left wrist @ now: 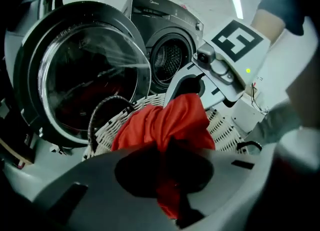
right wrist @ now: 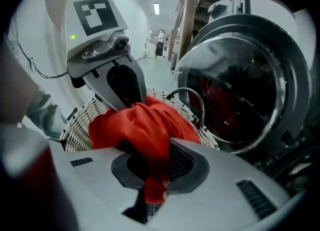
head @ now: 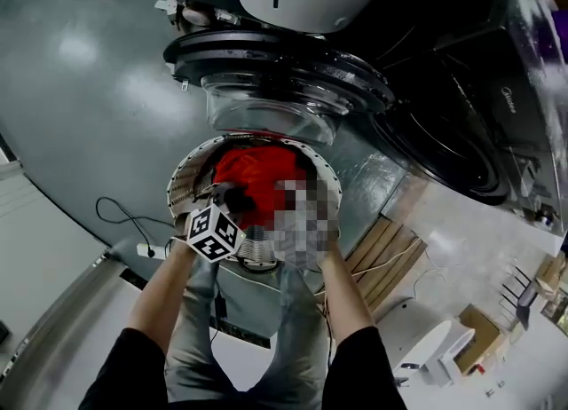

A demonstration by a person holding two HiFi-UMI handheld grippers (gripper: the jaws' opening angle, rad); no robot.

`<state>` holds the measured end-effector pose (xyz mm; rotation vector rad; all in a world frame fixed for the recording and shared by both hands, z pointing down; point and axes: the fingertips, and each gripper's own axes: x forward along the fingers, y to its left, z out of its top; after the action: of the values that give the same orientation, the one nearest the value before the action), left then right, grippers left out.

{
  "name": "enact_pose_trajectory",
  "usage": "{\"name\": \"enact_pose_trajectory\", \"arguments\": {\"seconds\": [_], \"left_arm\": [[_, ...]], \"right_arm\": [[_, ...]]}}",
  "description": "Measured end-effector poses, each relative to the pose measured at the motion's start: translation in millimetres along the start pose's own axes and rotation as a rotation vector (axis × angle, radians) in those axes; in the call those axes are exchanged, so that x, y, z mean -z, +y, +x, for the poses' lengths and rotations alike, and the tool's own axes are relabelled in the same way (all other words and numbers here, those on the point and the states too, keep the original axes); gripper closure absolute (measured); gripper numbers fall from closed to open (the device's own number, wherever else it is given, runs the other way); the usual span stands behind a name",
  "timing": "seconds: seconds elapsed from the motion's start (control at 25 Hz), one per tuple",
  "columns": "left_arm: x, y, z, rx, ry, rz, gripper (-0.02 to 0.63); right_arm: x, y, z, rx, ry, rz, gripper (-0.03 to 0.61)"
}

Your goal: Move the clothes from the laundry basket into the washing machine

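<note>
The left gripper and right gripper each pinch 1 red garment, jaws clamped on cloth bunched over the middle of the white wicker basket, beside the open washing machine door.

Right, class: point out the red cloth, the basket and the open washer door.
red cloth [head: 255,173]: head view, on its bunched middle.
basket [left wrist: 226,129]: left gripper view, on the woven right wall.
washer door [right wrist: 240,87]: right gripper view, on the glass bowl.

Only "Midea" reads — on the dark washing machine.
</note>
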<state>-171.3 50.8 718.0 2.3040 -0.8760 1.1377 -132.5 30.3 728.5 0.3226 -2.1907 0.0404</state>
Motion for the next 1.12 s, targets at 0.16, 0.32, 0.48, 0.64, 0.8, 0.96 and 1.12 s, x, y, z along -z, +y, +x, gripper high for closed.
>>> {"name": "enact_pose_trajectory", "arguments": {"seconds": [0.16,0.32,0.48,0.64,0.8,0.96,1.12], "left_arm": [[-19,-3,-25,-0.007,-0.012,0.015,0.554],[-40,-6,-56,-0.012,-0.029,0.004,0.554],[-67,-9,-93,-0.028,-0.061,0.001,0.554],[-99,-11,-131,-0.038,-0.097,0.024,0.554],[-133,-13,-162,-0.037,-0.135,0.041,0.554],[-169,-16,-187,-0.037,-0.163,0.091,0.554],[-204,-27,-211,-0.031,-0.199,0.136,0.554]], "right_arm": [[-19,-4,-26,0.023,-0.009,0.019,0.529],[-42,-7,-55,0.046,-0.028,0.056,0.529],[-69,-13,-91,0.083,-0.053,0.085,0.529],[-99,-21,-131,0.129,-0.081,0.106,0.529],[-123,-35,-170,0.189,-0.094,0.138,0.528],[-141,-50,-208,0.254,-0.118,0.190,0.529],[-153,-61,-250,0.323,-0.136,0.211,0.529]]}}
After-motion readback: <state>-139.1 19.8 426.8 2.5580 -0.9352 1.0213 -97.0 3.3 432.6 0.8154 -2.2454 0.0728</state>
